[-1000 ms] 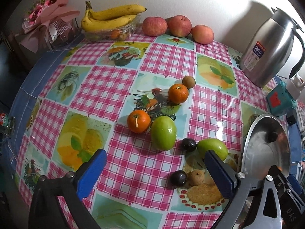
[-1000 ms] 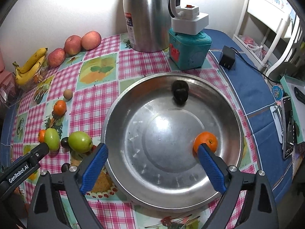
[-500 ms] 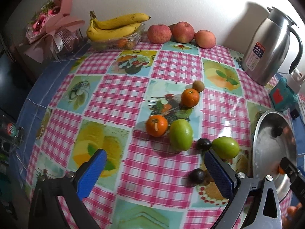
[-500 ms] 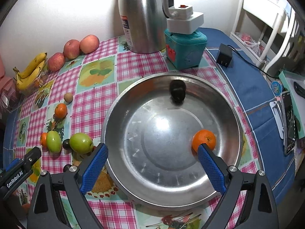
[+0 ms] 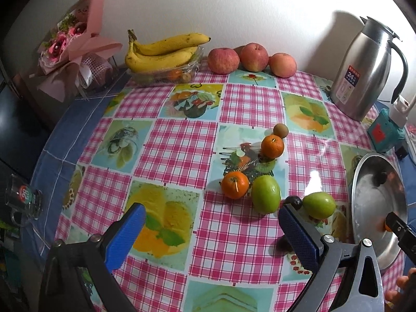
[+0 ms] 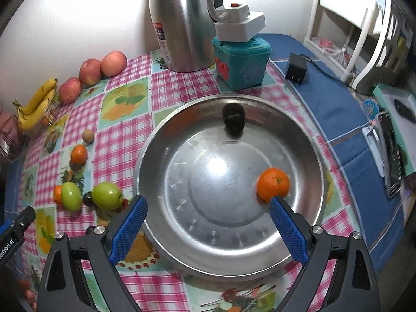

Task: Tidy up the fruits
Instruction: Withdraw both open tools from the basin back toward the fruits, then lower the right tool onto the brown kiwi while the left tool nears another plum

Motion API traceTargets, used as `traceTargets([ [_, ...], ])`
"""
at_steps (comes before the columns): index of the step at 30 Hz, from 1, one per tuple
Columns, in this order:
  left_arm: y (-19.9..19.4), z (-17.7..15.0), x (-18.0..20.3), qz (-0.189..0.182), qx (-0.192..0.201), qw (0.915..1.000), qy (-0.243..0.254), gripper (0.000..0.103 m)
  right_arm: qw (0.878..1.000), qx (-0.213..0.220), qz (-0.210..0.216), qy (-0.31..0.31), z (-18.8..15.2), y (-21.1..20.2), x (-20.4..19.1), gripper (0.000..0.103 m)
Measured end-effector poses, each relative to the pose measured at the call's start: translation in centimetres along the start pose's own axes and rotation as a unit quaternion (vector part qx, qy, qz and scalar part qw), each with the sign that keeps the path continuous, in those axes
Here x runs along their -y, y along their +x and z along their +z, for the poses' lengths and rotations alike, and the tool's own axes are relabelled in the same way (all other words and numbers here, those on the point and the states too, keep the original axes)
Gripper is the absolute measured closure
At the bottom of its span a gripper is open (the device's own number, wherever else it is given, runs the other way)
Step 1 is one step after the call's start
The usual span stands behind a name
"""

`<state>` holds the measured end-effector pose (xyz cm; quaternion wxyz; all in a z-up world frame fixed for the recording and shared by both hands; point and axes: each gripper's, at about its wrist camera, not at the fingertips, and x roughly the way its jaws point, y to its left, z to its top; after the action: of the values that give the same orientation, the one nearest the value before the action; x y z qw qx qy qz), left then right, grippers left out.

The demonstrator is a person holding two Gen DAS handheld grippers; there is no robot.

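- With 1 orange (image 6: pixel 273 184) and 1 dark fruit (image 6: pixel 234 121) in the steel basin (image 6: pixel 309 223), your right gripper (image 6: pixel 206 218) gapes empty.
- Your left gripper (image 5: pixel 208 230), fingers apart, likely fetches next: try the green fruit (image 5: pixel 318 205).

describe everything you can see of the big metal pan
The metal pan is a wide, round, shallow dish of shiny steel-like metal with a flat base, sloping wall and scuffed, reflective inside. It sits level on the checked tablecloth, in front of the teal box. Inside lie an orange near the right wall and a dark round fruit at the far wall. The right hand-held gripper hangs open over its near rim.
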<state>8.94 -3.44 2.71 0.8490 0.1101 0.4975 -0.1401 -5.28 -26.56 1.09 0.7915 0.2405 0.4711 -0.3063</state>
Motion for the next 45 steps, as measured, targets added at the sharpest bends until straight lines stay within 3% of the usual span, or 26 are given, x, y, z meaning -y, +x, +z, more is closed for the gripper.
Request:
traceTargets([
  [10, -0.6, 1.0, 0.2, -0.019, 0.012, 0.9991, 0.037, 0.0, 1.0, 0.009, 0.006, 0.006, -0.5, -0.5, -0.8, 0.008],
  [13, -0.2, 1.2, -0.7, -0.041, 0.002, 0.999, 0.019, 0.0, 1.0, 0.011, 0.015, -0.004, -0.6, -0.7, -1.8, 0.008],
  [26, 2.0, 1.3, -5.3, -0.063, -0.037, 0.9955, -0.06, 0.0, 0.996, -0.005, 0.06, -0.071, -1.9, -0.3, -8.0, 0.008],
  [32, 3.3, 0.7, -4.7, -0.072, -0.061, 0.9939, -0.057, 0.0, 0.993, -0.023, 0.085, -0.079, -2.6, 0.5, -10.1, 0.008],
  [45, 5.5, -0.1, -3.9, -0.078, -0.094, 0.991, -0.055, 0.0, 0.99, -0.065, 0.083, -0.093, -4.2, 3.3, -11.5, 0.008],
])
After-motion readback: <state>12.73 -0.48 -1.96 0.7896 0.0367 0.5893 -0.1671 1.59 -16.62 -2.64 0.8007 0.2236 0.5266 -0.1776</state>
